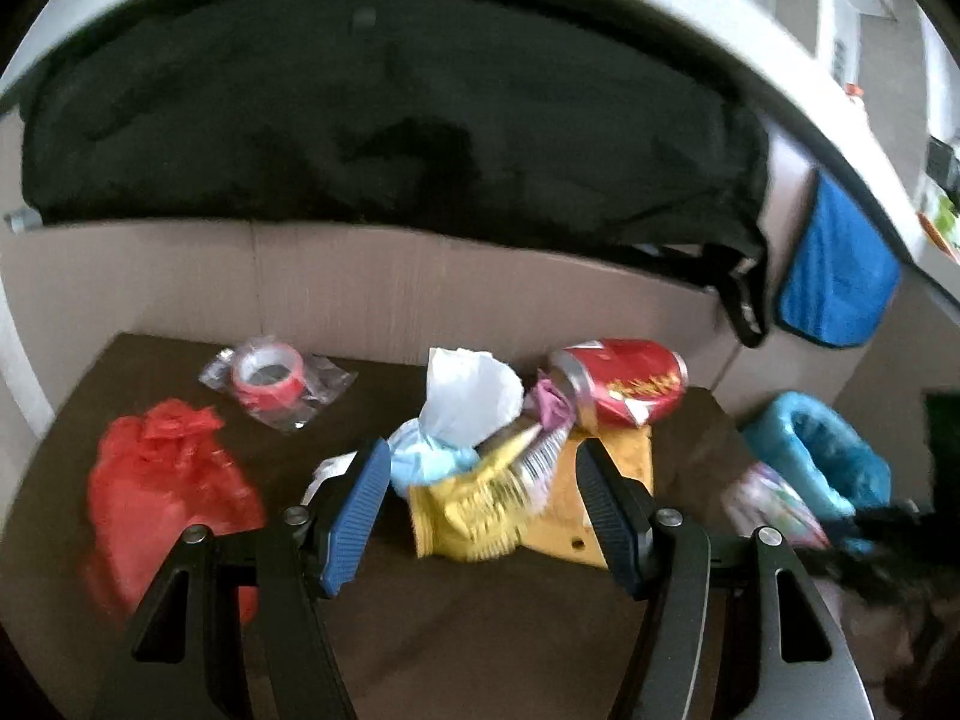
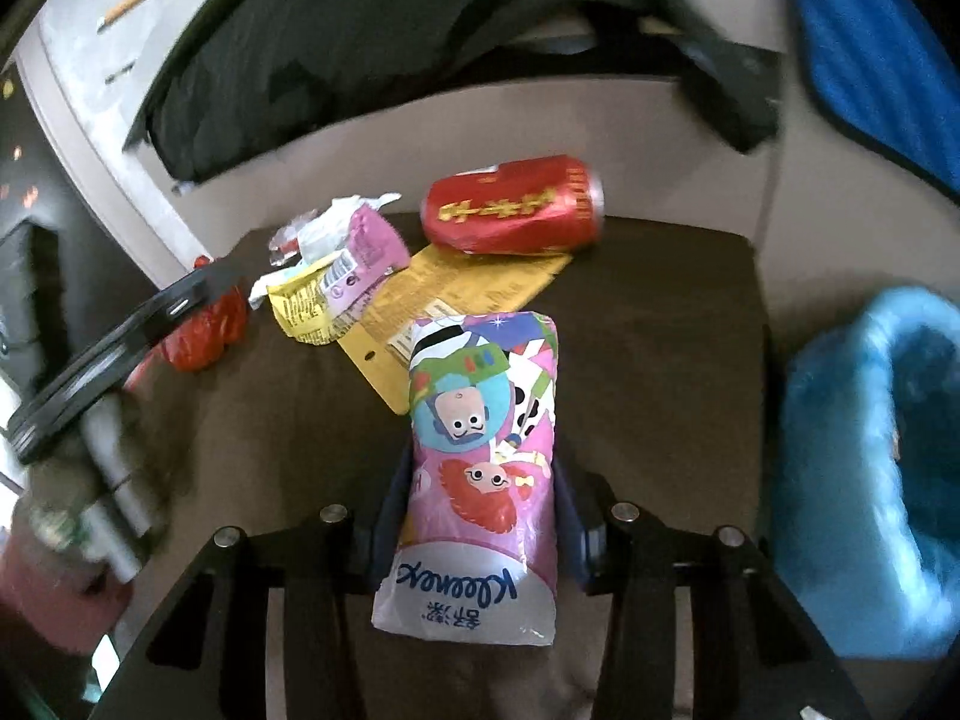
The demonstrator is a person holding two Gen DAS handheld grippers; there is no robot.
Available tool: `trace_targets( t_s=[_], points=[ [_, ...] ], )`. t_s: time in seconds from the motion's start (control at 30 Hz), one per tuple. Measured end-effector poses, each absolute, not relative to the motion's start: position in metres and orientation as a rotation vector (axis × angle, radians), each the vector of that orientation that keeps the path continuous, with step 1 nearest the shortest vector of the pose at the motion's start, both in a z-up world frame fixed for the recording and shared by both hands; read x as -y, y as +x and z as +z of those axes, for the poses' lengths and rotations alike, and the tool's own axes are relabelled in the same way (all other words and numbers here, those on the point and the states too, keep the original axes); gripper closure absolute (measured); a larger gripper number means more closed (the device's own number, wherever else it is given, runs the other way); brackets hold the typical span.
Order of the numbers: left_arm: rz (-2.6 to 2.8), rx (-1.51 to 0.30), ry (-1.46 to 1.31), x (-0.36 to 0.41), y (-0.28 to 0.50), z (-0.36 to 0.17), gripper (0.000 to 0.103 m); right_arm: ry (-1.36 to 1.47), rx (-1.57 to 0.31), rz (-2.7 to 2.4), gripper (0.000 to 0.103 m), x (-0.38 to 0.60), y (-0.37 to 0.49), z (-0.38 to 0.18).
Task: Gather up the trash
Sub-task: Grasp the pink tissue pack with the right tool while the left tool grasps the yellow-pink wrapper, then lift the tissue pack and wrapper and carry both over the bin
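On the dark brown table (image 1: 480, 630) lies a heap of trash: a crumpled white tissue (image 1: 468, 390), a yellow wrapper (image 1: 462, 510), a pink wrapper (image 2: 372, 246), a dented red can (image 1: 624, 381) and a yellow card (image 1: 606, 480). My left gripper (image 1: 480, 456) is open, its blue pads on either side of the yellow wrapper and not touching it. My right gripper (image 2: 480, 480) is shut on a colourful cartoon tissue pack (image 2: 480, 420), held above the table. The red can (image 2: 513, 207) lies behind the pack.
A red plastic bag (image 1: 162, 480) and a red tape roll in clear film (image 1: 270, 378) sit at the left. A bin lined with a light blue bag (image 2: 870, 450) stands off the table's right edge. Black cloth (image 1: 390, 120) and a blue cloth (image 1: 840, 264) hang behind.
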State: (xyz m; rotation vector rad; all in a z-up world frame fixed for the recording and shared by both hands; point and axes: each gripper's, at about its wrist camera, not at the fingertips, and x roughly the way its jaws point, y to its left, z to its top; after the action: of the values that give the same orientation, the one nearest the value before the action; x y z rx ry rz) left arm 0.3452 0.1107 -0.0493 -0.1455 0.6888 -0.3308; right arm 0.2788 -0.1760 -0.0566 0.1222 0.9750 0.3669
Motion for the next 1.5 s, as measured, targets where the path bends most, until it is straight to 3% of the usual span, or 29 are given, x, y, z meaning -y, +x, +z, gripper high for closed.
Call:
trace_targets(
  t_s=[0.3,0.4,0.5,0.83,1.17,1.27,1.33,1.5],
  points=[
    [-0.298,-0.785,-0.183,-0.098,0.36,-0.078,0.04,0.207,-1.004,0.334,0.062,0.206,0.251,-0.068],
    [-0.306,-0.787,-0.173,-0.095,0.352,-0.078,0.068,0.228,-1.014,0.341,0.062,0.205,0.252,-0.074],
    [-0.316,-0.783,-0.151,-0.093,0.342,-0.074,0.082,0.222,-1.02,0.359,0.062,0.198,0.252,-0.076],
    [-0.346,-0.828,-0.189,-0.101,0.296,-0.065,0.089,0.204,-1.034,0.387,0.062,0.184,0.251,-0.079],
    [-0.39,-0.841,-0.151,-0.115,0.248,-0.056,0.088,0.201,-1.037,0.398,0.062,0.18,0.248,-0.078],
    [-0.389,-0.831,-0.161,-0.118,0.244,-0.053,0.073,0.202,-1.04,0.397,0.062,0.179,0.249,-0.08],
    [-0.381,-0.811,-0.203,-0.122,0.247,-0.05,0.045,0.2,-1.041,0.397,0.062,0.178,0.249,-0.08],
    [-0.36,-0.812,-0.231,-0.109,0.272,-0.047,0.042,0.188,-1.041,0.398,0.062,0.175,0.248,-0.08]
  ],
)
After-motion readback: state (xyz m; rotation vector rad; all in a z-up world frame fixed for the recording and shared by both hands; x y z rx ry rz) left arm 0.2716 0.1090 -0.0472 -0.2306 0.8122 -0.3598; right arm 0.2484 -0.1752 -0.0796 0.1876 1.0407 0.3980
